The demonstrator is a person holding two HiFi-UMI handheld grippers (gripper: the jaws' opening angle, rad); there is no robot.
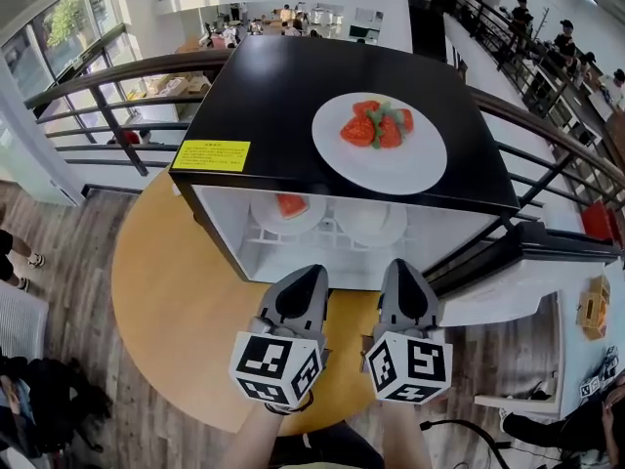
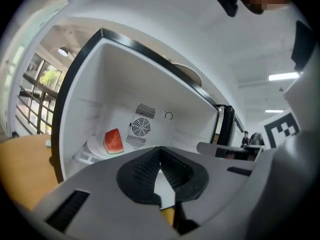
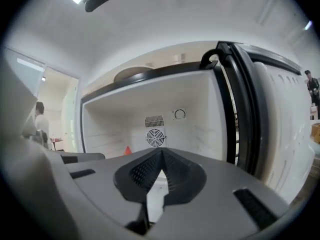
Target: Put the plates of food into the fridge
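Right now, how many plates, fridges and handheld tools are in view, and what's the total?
Plates: 3 (plate on top, watermelon plate, other plate inside)
Fridge: 1
Tools: 2 (left tool, right tool, both shut)
Total: 6

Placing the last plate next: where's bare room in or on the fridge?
Inside it is crowded: the watermelon plate and a second plate sit side by side across the shelf. Bare: the fridge top between the label and the food plate, and the table to its left.
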